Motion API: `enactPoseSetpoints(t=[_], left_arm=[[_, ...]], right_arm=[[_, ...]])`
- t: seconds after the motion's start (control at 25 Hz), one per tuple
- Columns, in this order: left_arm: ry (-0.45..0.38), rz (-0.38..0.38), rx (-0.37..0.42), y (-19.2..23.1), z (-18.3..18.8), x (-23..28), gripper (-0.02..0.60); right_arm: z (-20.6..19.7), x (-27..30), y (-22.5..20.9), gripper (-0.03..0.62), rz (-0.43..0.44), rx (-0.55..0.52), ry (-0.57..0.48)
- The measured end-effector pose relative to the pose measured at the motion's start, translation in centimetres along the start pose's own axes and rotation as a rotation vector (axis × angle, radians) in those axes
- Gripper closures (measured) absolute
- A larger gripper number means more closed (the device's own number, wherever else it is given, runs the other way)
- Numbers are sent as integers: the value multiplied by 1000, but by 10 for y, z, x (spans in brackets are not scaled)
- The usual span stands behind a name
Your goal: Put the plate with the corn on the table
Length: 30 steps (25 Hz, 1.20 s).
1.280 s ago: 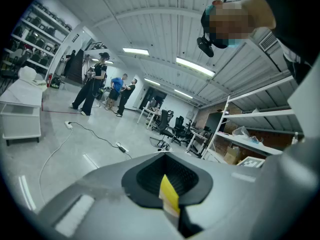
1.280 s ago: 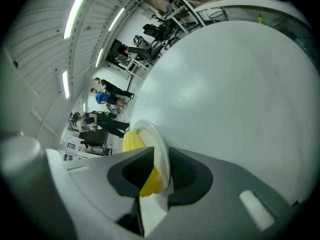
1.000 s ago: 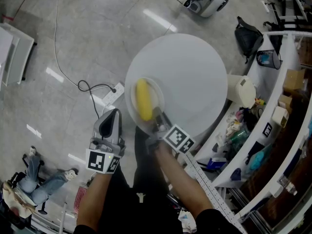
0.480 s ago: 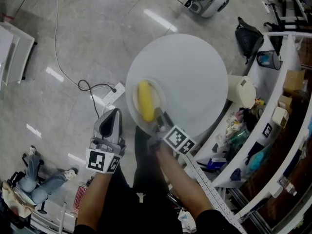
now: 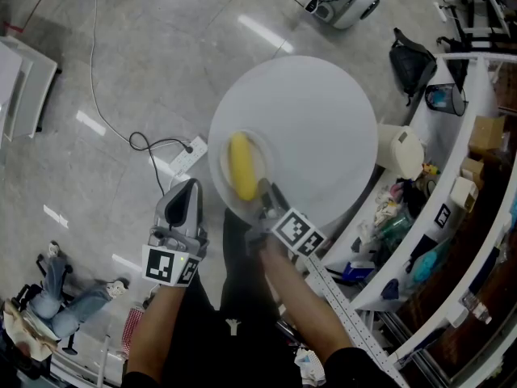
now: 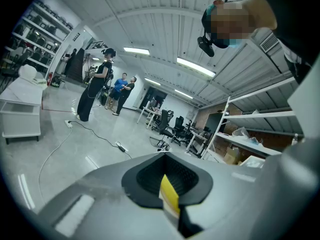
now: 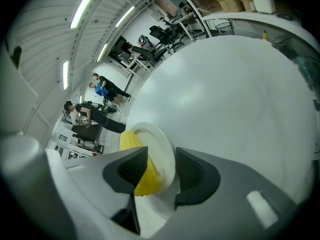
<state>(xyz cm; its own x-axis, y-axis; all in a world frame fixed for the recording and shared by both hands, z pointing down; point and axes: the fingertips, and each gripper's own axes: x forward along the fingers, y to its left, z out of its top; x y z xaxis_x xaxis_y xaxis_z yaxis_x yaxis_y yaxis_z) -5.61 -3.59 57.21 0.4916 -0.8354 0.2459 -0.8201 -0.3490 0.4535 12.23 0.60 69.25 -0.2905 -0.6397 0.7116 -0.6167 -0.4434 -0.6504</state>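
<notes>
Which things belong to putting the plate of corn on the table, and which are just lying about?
Job in hand: plate, corn, table.

Lying about: power strip on the floor, black bag, boxes on the shelves.

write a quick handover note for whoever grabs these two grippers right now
Right gripper: its jaws have just been opening and are now open. The near rim of the plate and the end of the corn sit between them, pads not pressing.
Left gripper: shut, empty, held off to the side of the table, over the floor.
Things: the plate lies on the round white table, close to its near edge, with the corn lying on it.
Done: plate set down and let go.
Left: back the right gripper away without nudging the plate.
</notes>
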Motion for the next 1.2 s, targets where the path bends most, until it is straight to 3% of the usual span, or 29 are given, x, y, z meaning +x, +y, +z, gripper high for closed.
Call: enactPoseSetpoints(t=[0.64,1.2], left_arm=[[-11,-20,5,-6,8,0,580],[-23,-41,21,-17,19,-14,580]], right_arm=[[4,-12,-1,458,-12,-24,-28],[2,-27,17,583,7,-76,-49]])
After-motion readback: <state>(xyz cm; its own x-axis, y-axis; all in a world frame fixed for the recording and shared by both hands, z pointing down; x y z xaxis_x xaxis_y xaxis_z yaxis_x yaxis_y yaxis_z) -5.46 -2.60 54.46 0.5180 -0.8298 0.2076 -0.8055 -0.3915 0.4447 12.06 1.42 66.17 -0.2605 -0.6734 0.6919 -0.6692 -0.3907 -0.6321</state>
